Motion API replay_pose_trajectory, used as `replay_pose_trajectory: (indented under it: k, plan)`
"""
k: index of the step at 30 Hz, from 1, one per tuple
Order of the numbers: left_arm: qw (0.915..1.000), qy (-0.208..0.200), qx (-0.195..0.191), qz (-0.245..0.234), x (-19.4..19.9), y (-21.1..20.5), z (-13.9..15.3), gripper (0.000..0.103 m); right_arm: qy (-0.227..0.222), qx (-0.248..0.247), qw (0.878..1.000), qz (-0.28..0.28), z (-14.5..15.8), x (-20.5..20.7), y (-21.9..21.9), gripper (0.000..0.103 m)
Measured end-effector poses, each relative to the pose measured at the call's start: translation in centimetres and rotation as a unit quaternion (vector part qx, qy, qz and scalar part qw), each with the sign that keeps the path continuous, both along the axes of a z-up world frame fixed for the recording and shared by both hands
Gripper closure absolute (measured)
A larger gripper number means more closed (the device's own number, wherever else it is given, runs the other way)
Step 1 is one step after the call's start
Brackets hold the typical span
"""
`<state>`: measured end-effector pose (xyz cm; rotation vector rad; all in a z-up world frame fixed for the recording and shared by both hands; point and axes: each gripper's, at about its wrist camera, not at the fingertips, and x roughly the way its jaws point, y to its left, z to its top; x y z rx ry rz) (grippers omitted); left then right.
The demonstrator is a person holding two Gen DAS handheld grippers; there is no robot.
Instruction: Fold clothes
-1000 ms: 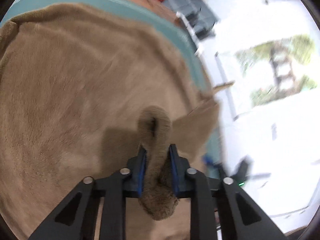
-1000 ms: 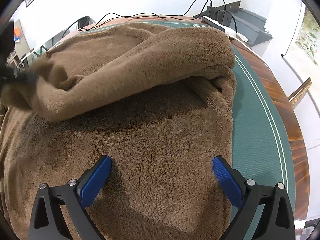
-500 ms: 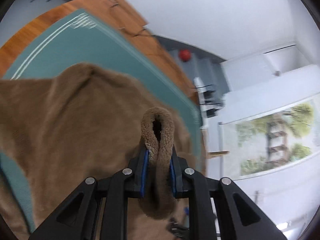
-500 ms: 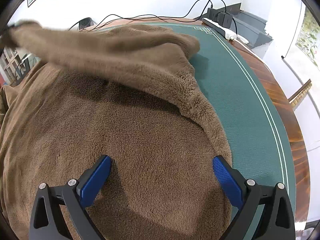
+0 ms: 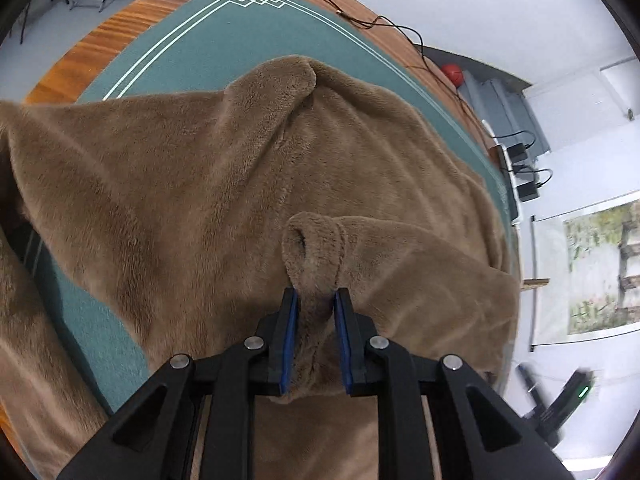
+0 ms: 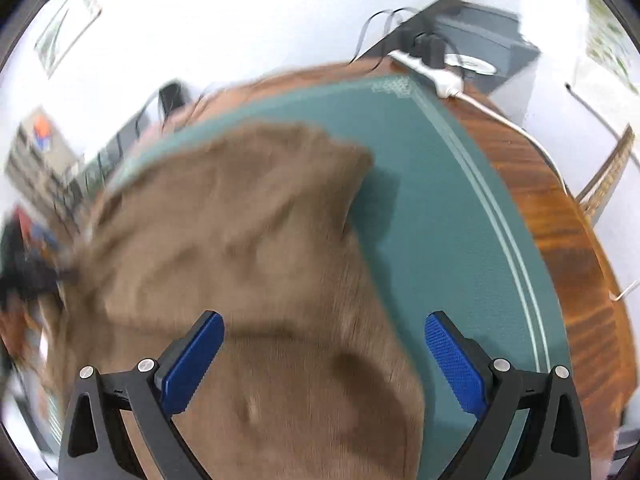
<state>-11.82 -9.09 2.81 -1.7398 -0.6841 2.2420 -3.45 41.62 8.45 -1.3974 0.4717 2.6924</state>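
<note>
A brown fleece garment point(image 5: 208, 184) lies spread over a green mat point(image 5: 240, 36) on a wooden table. My left gripper point(image 5: 314, 300) is shut on a rolled cuff-like end of the fleece, which loops up just beyond the blue pads point(image 5: 289, 332) and hangs below them. In the blurred right wrist view the same brown fleece point(image 6: 248, 232) covers the left and middle of the mat point(image 6: 440, 220). My right gripper point(image 6: 324, 332) hovers above it with its jaws wide open and nothing between the pads. The other gripper shows as a dark blur at the far left edge.
A white power strip point(image 6: 424, 70) with black plugs and cables sits at the table's far corner. The wooden table rim point(image 6: 560, 240) curves along the right. A grey cabinet point(image 5: 500, 96) with a red ball stands beyond the table. Bare green mat shows right of the fleece.
My left gripper has carried the fleece end across the table, dragging the cloth off the right side of the mat. The right gripper has risen and tilted, staying open.
</note>
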Motion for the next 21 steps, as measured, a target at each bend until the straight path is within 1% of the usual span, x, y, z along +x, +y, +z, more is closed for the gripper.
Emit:
replay_pose_trajectory:
  k: [1, 3, 6, 8, 10, 11, 12, 13, 14, 15, 16, 17, 19, 21]
  plan:
    - [1.0, -0.002, -0.009, -0.003, -0.3, 0.6, -0.3, 0.082, 0.003, -0.016, 1.0, -0.018, 0.0, -1.7, 1.4, 0.001]
    - [0.9998, -0.006, -0.021, -0.006, -0.8, 1.4, -0.8, 0.081, 0.002, -0.053, 0.998, -0.045, -0.5, -3.6, 2.8, 0.001]
    - [0.9997, -0.011, -0.022, -0.006, -1.4, 1.7, -1.5, 0.072, -0.018, -0.119, 0.991, -0.066, -2.2, -8.3, 4.6, 0.001]
    - [0.9996, -0.015, -0.022, -0.006, -1.7, 1.8, -1.9, 0.069, -0.031, -0.138, 0.987, -0.071, -3.5, -10.2, 5.0, 0.001]
    - [0.9996, -0.019, -0.019, -0.004, -2.1, 1.7, -2.2, 0.067, -0.042, -0.148, 0.986, -0.065, -4.5, -11.7, 4.8, 0.012]
    - [0.9996, -0.021, -0.016, -0.004, -2.2, 1.6, -2.4, 0.066, -0.048, -0.153, 0.985, -0.059, -5.0, -12.5, 4.7, 0.028]
    - [0.9997, -0.021, -0.015, -0.003, -2.1, 1.7, -2.5, 0.065, -0.054, -0.158, 0.985, -0.053, -5.5, -13.3, 4.5, 0.047]
    - [0.9997, -0.022, -0.013, -0.003, -2.1, 1.8, -2.6, 0.064, -0.054, -0.153, 0.986, -0.041, -5.5, -13.8, 4.0, 0.058]
    - [0.9997, -0.022, -0.012, -0.002, -2.2, 1.8, -2.6, 0.064, -0.053, -0.137, 0.988, -0.035, -5.1, -14.2, 3.6, 0.074]
    - [0.9997, -0.021, -0.014, -0.004, -2.2, 1.9, -2.6, 0.063, -0.052, -0.119, 0.991, -0.031, -4.8, -14.5, 3.2, 0.081]
    - [0.9997, -0.019, -0.016, -0.006, -2.3, 2.0, -2.5, 0.063, -0.052, -0.101, 0.993, -0.026, -4.4, -14.9, 2.9, 0.085]
    - [0.9997, -0.017, -0.017, -0.007, -2.4, 2.1, -2.4, 0.062, -0.039, -0.083, 0.995, -0.031, -3.5, -15.0, 2.9, 0.087]
    - [0.9996, -0.01, -0.02, -0.014, -2.8, 2.9, -2.2, 0.059, -0.008, -0.046, 0.998, -0.044, -1.5, -15.2, 3.0, 0.088]
    - [0.9994, -0.002, -0.023, -0.025, -3.0, 3.6, -2.2, 0.056, 0.011, 0.0, 0.998, -0.059, 0.2, -15.4, 3.0, 0.088]
